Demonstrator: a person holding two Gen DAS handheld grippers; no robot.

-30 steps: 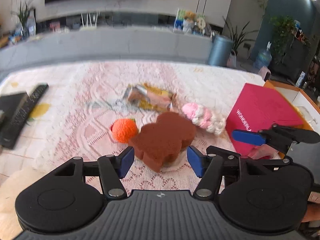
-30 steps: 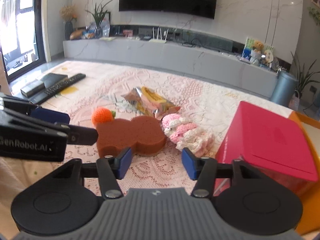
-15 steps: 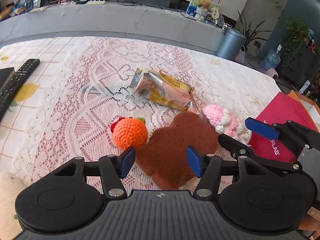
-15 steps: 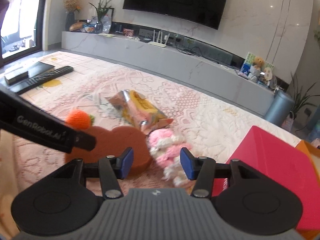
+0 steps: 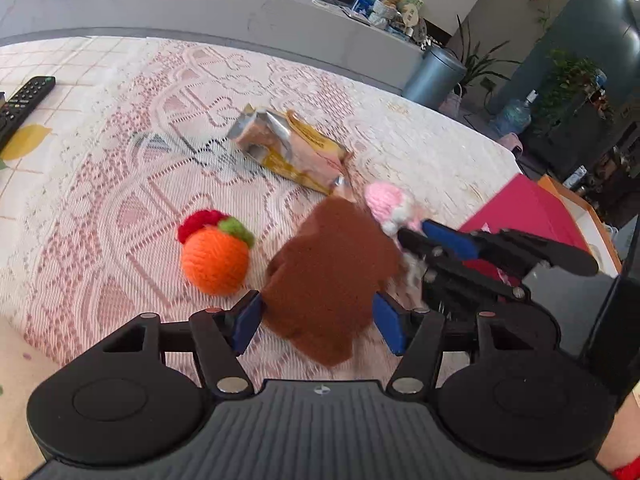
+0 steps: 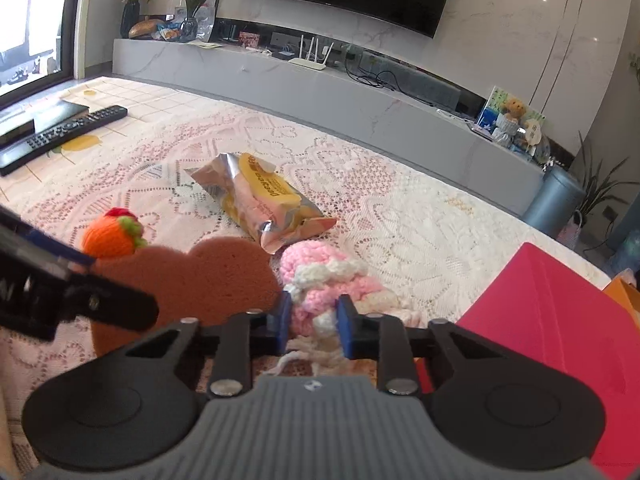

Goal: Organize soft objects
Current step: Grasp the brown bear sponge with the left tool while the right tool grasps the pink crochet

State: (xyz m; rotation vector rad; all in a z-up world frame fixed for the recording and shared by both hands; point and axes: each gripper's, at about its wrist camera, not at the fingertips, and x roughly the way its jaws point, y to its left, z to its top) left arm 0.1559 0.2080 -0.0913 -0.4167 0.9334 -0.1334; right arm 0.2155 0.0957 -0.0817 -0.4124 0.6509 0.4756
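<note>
A brown bear-shaped sponge [image 5: 332, 276] lies on the lace tablecloth, between the blue pads of my left gripper [image 5: 318, 326], whose jaws touch its sides. The sponge also shows in the right wrist view [image 6: 192, 276]. My right gripper [image 6: 313, 326] is shut on a pink and white crocheted toy [image 6: 324, 280], which also shows in the left wrist view [image 5: 390, 204]. An orange crocheted fruit [image 5: 215, 250] lies left of the sponge and shows in the right wrist view too [image 6: 112, 234].
A foil snack packet [image 5: 290, 150] lies behind the soft toys. A red box [image 6: 560, 328] stands at the right with an orange tray [image 5: 580, 204] behind it. A remote control [image 6: 64, 130] and a black box [image 6: 40, 114] lie far left.
My right gripper has moved onto the pink crocheted toy and closed on it. My left gripper has closed in around the brown sponge.
</note>
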